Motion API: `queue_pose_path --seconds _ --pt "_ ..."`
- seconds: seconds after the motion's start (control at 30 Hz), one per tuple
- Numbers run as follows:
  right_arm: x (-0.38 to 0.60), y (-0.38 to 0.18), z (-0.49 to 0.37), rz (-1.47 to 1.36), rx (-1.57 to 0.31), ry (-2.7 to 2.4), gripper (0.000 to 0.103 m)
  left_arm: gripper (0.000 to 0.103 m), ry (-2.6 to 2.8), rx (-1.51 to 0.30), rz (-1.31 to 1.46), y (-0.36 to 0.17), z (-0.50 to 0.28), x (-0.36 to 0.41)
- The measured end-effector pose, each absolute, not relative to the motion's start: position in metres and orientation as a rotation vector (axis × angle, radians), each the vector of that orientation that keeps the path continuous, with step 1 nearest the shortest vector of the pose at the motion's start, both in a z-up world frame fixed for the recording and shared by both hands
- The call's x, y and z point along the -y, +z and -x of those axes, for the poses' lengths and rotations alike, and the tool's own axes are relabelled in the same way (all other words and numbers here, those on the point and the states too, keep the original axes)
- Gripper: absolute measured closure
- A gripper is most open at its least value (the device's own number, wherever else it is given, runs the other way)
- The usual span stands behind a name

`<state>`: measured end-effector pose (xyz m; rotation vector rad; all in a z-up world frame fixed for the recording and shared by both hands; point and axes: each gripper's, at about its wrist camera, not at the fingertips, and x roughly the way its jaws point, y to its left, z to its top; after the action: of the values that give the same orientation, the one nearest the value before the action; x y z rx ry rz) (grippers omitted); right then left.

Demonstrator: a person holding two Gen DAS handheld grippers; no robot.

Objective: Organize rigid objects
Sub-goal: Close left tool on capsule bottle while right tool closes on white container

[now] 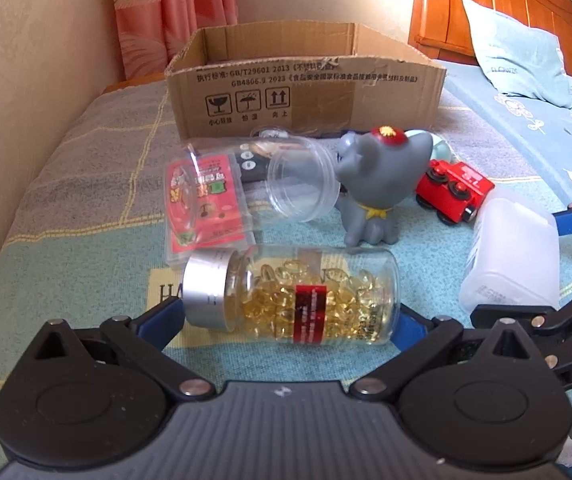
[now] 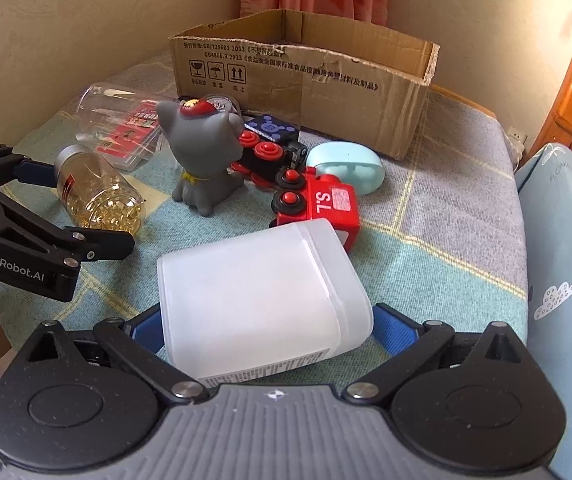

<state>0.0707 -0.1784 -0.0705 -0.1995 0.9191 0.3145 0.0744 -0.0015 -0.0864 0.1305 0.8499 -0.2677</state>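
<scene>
Early stage: nothing visible in the cardboard box (image 2: 301,68) (interior mostly hidden), all items on the bed. Left gripper (image 1: 286,312) is spread wide, capsule bottle (image 1: 297,296) lying sideways between its fingers, contact unclear. Right gripper (image 2: 270,324) likewise open around the white container (image 2: 262,300). Cat figurine (image 2: 202,152), red train (image 2: 317,204) and clear jar (image 1: 246,176) lie loose near the box.
</scene>
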Motion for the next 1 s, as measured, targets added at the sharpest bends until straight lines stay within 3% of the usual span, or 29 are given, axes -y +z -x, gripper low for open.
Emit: queue_pose_path --seconds 0.37,0.57,1.0 --pt "0.171 -0.058 -0.073 0.253 -0.888 0.351 0.000 0.003 -0.271 -0.888 -0.124 -0.076 -0.085 0.004" --pt "0.166 -0.057 -0.074 0.292 -0.906 0.371 0.011 0.009 -0.275 -0.891 -0.137 -0.071 -0.085 0.006" --pt "0.162 -0.042 -0.071 0.357 -0.920 0.376 0.016 0.010 -0.340 -0.962 -0.159 -0.053 -0.085 0.000"
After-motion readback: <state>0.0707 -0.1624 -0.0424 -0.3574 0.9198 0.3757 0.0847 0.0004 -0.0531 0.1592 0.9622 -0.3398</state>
